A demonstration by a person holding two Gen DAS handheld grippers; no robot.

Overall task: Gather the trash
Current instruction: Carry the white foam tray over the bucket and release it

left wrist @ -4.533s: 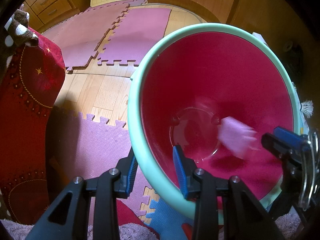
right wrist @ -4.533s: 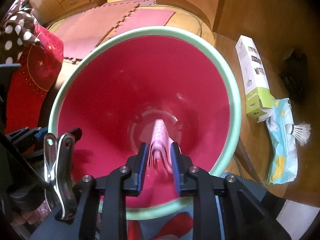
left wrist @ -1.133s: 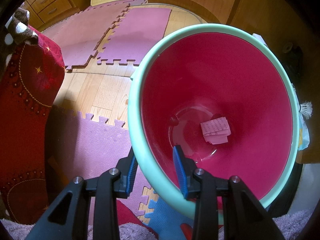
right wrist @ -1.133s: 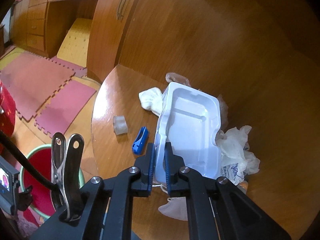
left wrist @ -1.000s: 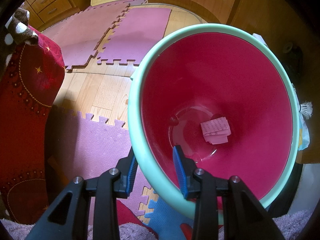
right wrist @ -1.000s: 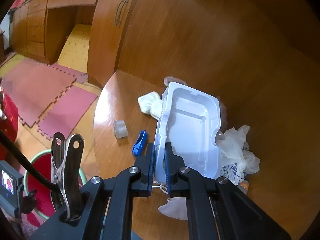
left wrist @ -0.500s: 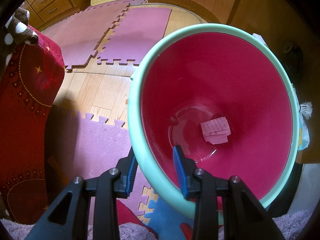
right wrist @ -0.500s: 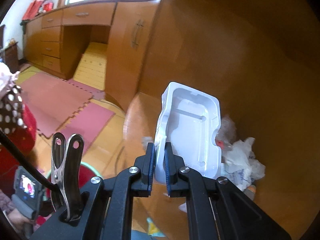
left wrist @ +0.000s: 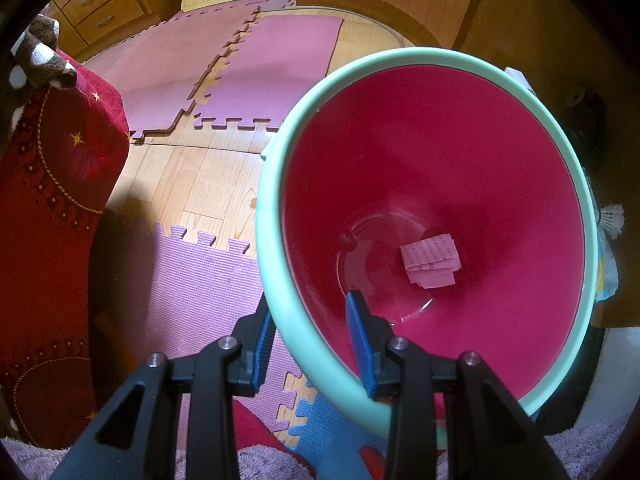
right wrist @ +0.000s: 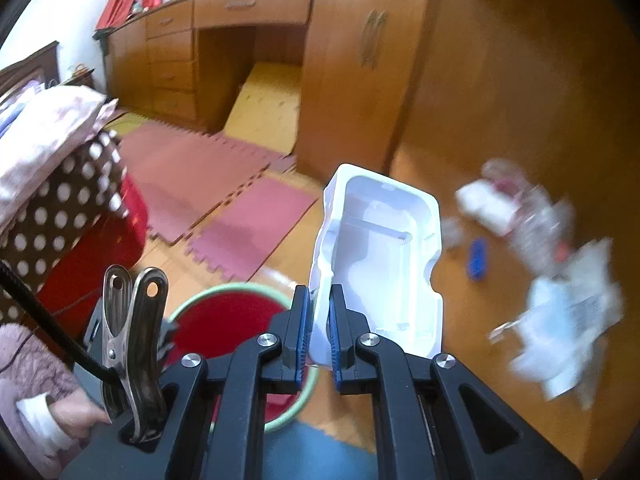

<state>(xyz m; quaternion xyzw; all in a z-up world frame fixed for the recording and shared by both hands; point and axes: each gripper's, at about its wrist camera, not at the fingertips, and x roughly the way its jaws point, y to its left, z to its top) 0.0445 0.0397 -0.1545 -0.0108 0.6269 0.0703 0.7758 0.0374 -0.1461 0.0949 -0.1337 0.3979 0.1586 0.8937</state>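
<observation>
My left gripper (left wrist: 310, 320) is shut on the near rim of a red bucket with a mint-green rim (left wrist: 276, 308), one finger outside and one inside. A folded pink paper (left wrist: 431, 260) lies on the bucket's bottom. In the right wrist view my right gripper (right wrist: 319, 308) is shut on the edge of a white plastic tray (right wrist: 380, 256), held in the air. The bucket (right wrist: 224, 320) shows below and left of it. Blurred trash stays on the wooden table: crumpled white wrappers (right wrist: 568, 316), a small blue piece (right wrist: 477, 258) and more scraps (right wrist: 492, 200).
Purple and pink foam mats (left wrist: 200, 276) cover the wood floor. A red cushion with gold pattern (left wrist: 48, 216) stands left of the bucket. A shuttlecock (left wrist: 612, 220) lies on the table at the bucket's right. Wooden cabinets (right wrist: 248, 48) line the far wall. A sleeved hand (right wrist: 52, 420) shows low left.
My right gripper has swung left with the white tray, away from the table's trash pile; the bucket now shows below it. The left gripper and bucket have not moved.
</observation>
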